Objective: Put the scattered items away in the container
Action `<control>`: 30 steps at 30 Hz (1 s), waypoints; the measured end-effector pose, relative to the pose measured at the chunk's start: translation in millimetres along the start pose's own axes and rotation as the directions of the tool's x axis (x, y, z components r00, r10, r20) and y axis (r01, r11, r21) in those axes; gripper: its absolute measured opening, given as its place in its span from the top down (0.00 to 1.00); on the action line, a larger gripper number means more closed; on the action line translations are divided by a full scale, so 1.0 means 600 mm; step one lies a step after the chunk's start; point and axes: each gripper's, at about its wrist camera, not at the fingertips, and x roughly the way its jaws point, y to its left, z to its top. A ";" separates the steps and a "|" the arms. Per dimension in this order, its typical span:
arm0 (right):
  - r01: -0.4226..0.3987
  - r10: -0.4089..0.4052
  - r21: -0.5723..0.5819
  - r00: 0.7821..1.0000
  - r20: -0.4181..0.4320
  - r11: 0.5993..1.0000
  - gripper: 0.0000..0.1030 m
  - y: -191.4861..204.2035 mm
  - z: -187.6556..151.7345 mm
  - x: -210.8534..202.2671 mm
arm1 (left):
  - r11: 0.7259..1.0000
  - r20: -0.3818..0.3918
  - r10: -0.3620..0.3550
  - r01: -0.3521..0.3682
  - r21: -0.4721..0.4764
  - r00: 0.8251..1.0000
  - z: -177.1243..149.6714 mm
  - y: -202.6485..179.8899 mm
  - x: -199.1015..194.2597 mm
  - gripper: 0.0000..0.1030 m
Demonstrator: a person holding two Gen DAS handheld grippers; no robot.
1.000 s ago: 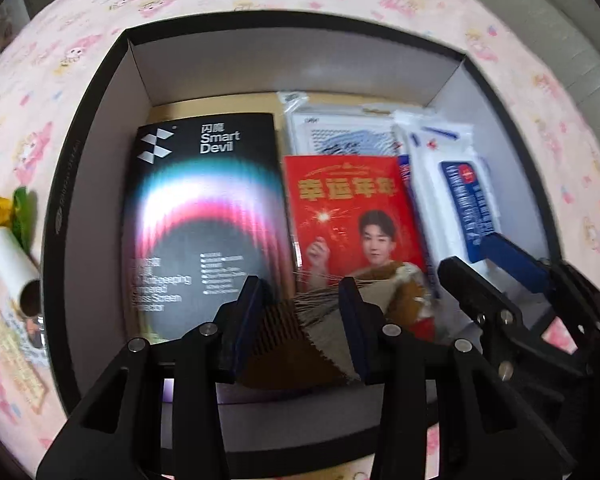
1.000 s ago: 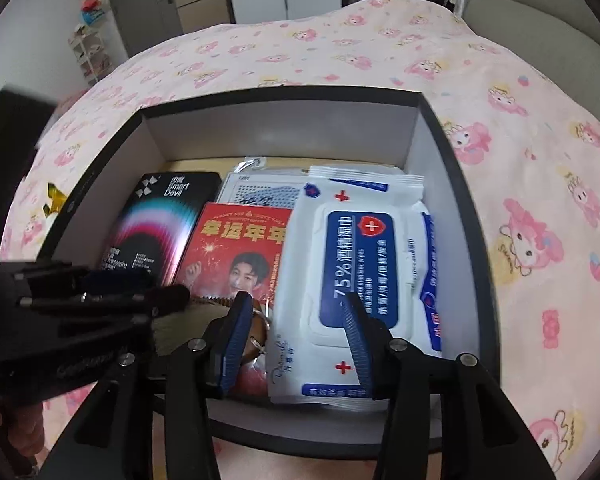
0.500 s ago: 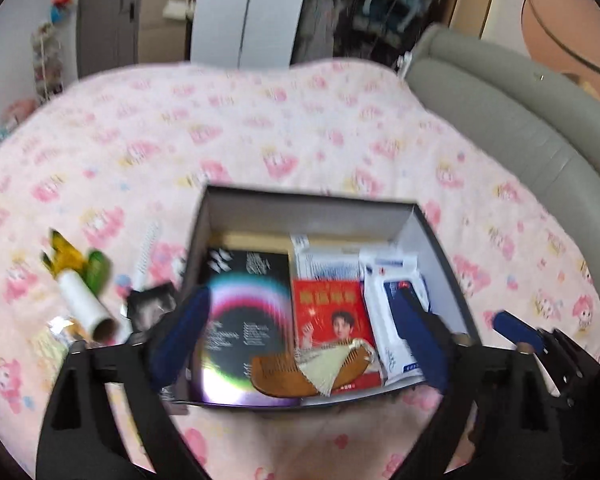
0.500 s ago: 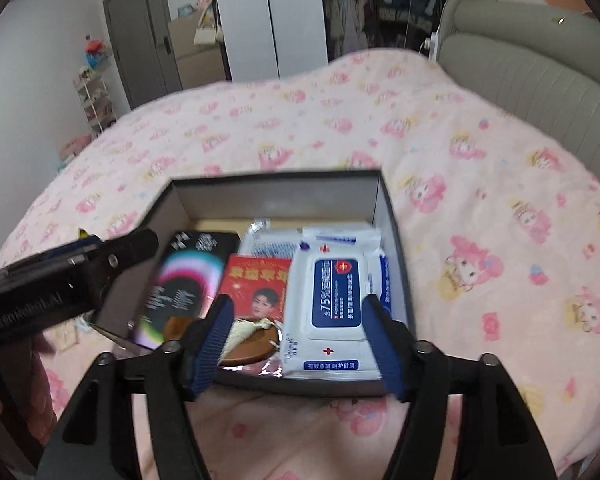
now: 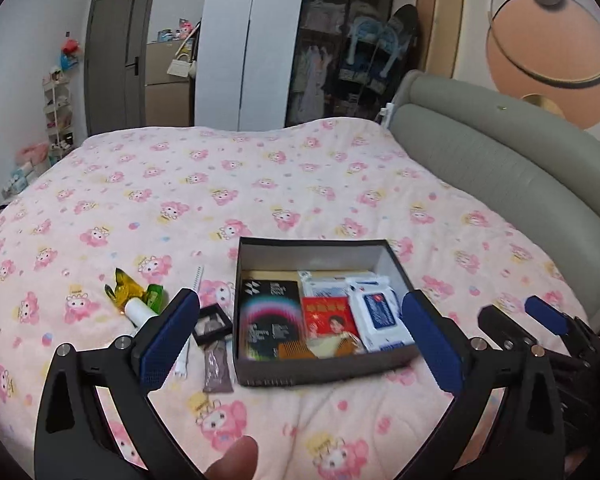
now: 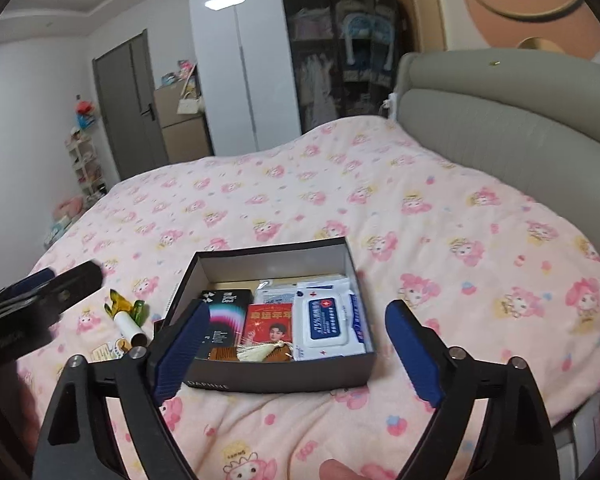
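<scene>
A bed [image 5: 260, 184] covered in a pink cartoon-print blanket carries a dark open box [image 5: 324, 364], which sits near the bed's near edge, closer to the padded grey headboard [image 5: 500, 160] side.

Inside the box, seen from the left wrist view, a black phone-screen-protector pack [image 5: 270, 320] lies along the left wall. A red packet [image 5: 328, 316] lies in the middle, and a white wet-wipes pack [image 5: 380, 312] rests against the right wall. A wooden comb [image 5: 296, 349] with a pale tassel lies at the near wall, partly over the red packet.

Several items lie on the blanket to the left of the box. A small black square frame [image 5: 212, 324] and a brownish sachet [image 5: 217, 368] are just beside the box's left wall. Farther left are a white tube [image 5: 138, 312], a yellow-green wrapper [image 5: 128, 290], and a thin white strip [image 5: 197, 276].

The left claw [image 5: 296, 344] hangs above the bed's near edge with its blue-padded jaws spread wide and nothing between them. The right claw [image 6: 294, 348] is also raised over the near edge. Its jaws are opening, already wide, and hold nothing. A fingertip shows at the bottom of each view.
</scene>
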 end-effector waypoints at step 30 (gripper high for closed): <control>0.072 -0.072 -0.035 0.997 0.020 0.997 0.09 0.060 -0.083 -0.087 | 0.999 -0.003 -0.005 0.005 0.034 1.000 -0.098 -0.002 -0.104 0.01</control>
